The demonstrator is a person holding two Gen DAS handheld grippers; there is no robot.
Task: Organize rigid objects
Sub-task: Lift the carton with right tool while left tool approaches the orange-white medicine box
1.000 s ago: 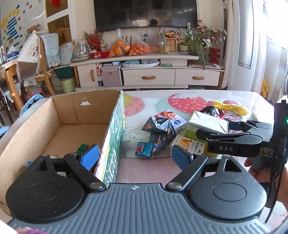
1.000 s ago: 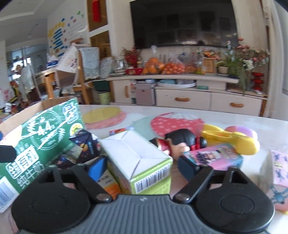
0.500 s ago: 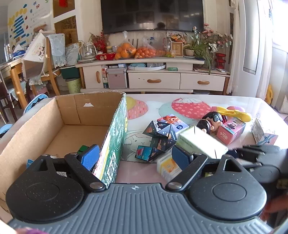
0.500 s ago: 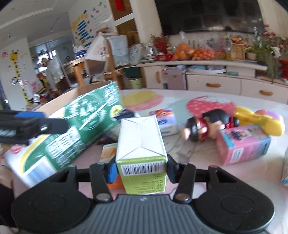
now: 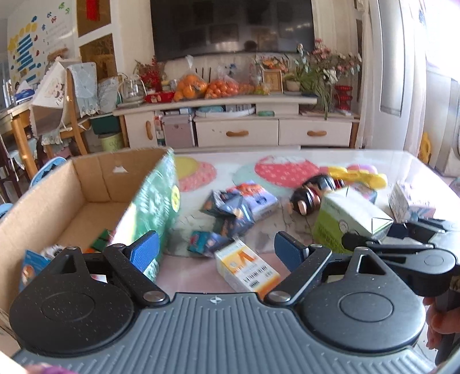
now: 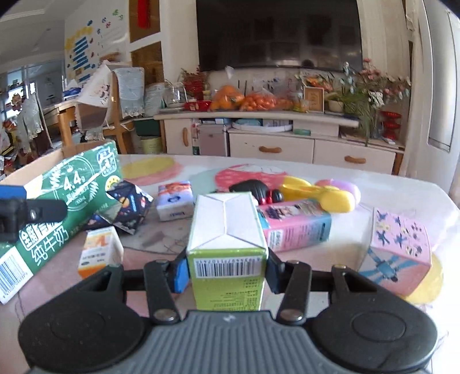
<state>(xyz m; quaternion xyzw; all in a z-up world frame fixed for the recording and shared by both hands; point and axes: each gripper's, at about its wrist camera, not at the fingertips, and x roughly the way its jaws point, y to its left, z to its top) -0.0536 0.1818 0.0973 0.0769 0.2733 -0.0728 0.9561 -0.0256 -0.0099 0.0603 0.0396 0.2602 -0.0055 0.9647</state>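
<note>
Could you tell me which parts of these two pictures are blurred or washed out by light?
Left wrist view: the green side of the cardboard box is motion-smeared, and window glare bleaches the table's far right corner. Right wrist view: sharper overall; the green carton in the right tongs reads clearly, though the right edge is bright and straight lines bow with fisheye.

Dark TV (image 5: 231,26) on the back wall above a white sideboard (image 5: 238,126) with two drawers. On its top: bags of oranges (image 5: 208,85), a framed picture (image 5: 272,80), potted flowers (image 5: 319,72), a glass kettle (image 5: 132,87). Left: a wooden chair (image 5: 73,115) draped with cloth, a green bin (image 5: 110,142) beside it, and coloured paper shapes (image 5: 27,49) on the far left wall. White curtain (image 5: 408,72) at right.
</note>
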